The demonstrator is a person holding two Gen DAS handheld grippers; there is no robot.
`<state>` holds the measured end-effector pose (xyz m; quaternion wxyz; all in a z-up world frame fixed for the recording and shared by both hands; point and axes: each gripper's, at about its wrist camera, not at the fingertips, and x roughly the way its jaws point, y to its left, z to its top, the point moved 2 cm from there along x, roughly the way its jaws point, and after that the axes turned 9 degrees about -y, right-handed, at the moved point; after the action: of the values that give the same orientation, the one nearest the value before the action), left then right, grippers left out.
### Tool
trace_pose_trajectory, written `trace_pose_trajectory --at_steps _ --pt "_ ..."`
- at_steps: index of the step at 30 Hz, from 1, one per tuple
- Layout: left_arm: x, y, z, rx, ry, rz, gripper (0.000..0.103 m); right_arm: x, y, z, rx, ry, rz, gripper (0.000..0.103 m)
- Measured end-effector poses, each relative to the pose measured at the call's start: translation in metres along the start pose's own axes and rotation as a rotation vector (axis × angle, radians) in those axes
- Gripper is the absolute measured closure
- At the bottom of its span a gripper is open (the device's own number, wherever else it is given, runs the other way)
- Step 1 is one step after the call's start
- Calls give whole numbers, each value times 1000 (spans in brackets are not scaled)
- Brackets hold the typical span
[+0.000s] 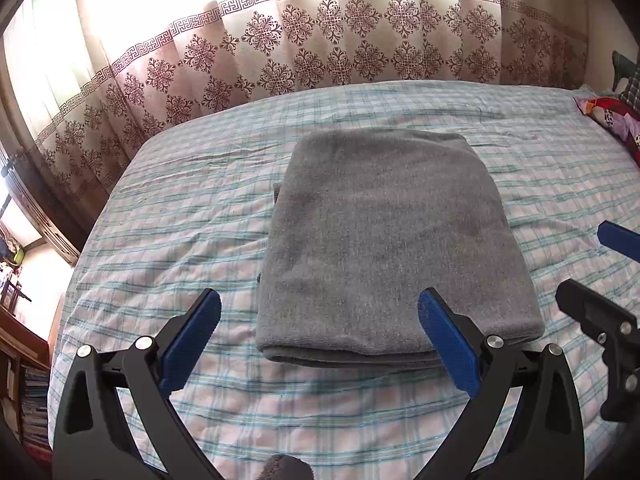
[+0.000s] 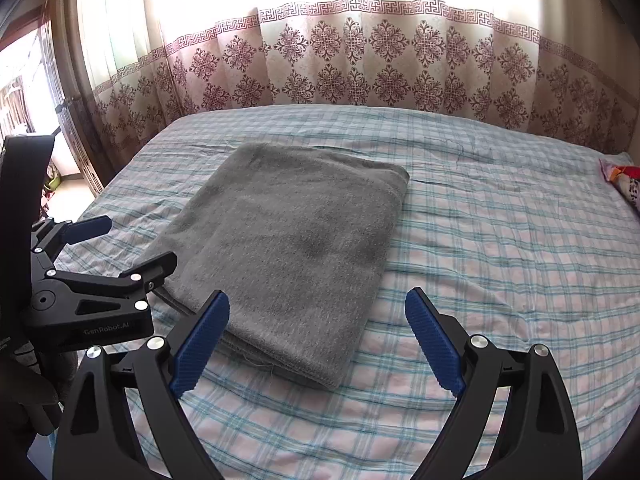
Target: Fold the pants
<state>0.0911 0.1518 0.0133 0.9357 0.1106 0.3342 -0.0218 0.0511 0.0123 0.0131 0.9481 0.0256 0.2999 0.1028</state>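
Observation:
The grey pants lie folded into a thick rectangle on the checked bedsheet. They also show in the right wrist view. My left gripper is open and empty, held just short of the bundle's near edge, with its right finger over the near right corner. My right gripper is open and empty above the bundle's near right corner. The right gripper also shows at the right edge of the left wrist view. The left gripper shows at the left of the right wrist view.
A patterned curtain hangs along the bed's far side with bright window light behind it. A colourful pillow lies at the bed's far right. Shelves with books stand left of the bed. The bed's left edge drops to the floor.

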Motion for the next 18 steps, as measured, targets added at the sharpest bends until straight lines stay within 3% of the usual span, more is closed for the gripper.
trace_pose_trajectory --at_steps 18 --pt "-7 -4 0 33 -15 56 3 -5 4 0 -10 -16 -24 14"
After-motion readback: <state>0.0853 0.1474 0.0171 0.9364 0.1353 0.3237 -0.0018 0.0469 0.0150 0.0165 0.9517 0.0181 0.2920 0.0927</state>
